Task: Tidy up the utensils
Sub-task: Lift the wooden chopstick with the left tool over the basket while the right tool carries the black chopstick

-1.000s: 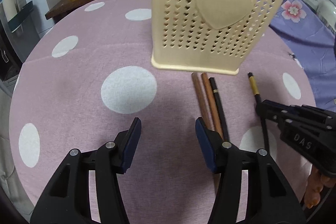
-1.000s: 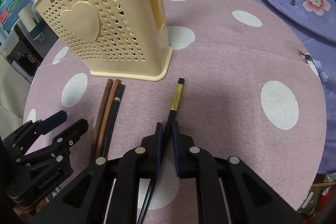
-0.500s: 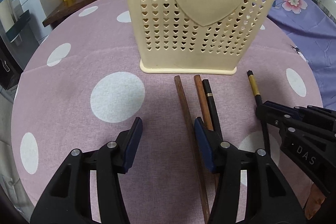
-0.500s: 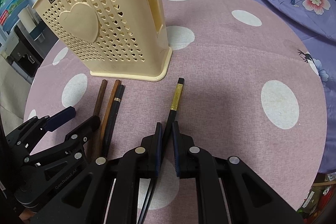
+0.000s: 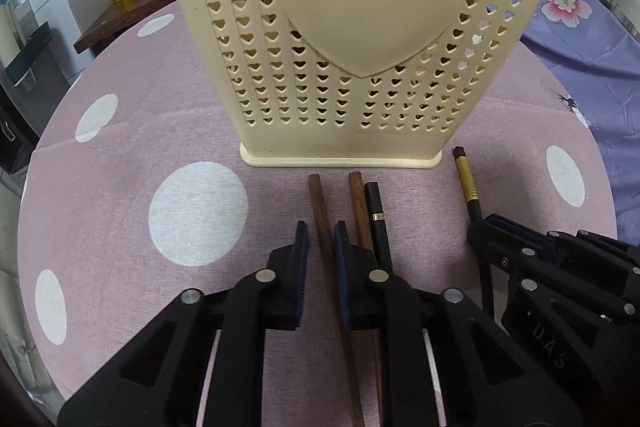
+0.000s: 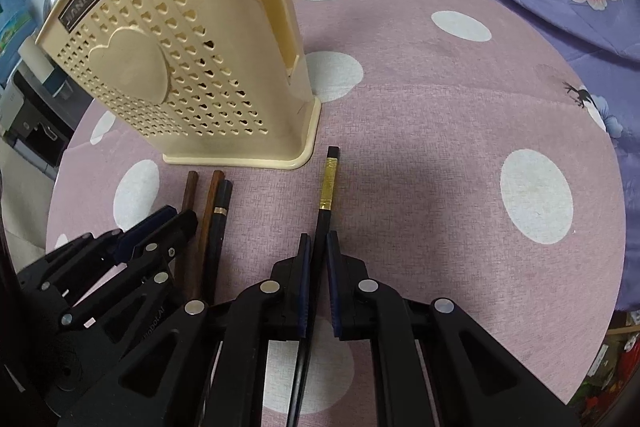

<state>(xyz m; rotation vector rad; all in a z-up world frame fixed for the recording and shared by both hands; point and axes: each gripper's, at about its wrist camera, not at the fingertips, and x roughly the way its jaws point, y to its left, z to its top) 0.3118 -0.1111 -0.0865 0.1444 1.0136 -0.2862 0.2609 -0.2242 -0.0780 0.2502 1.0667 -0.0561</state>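
The holder looks like cream plastic, smooth and faintly glossy. Two brown chopsticks show matt wood grain; the black ones are sleek with shiny gold bands. The tablecloth is matt woven cloth; the gripper fingers look like matt black plastic

The right gripper is clamped on a black chopstick with a gold band, which lies on the pink dotted tablecloth. To the side, the left gripper closes around 1 of 2 brown chopsticks (a second black one lies alongside). The cream holder stands upright beyond.
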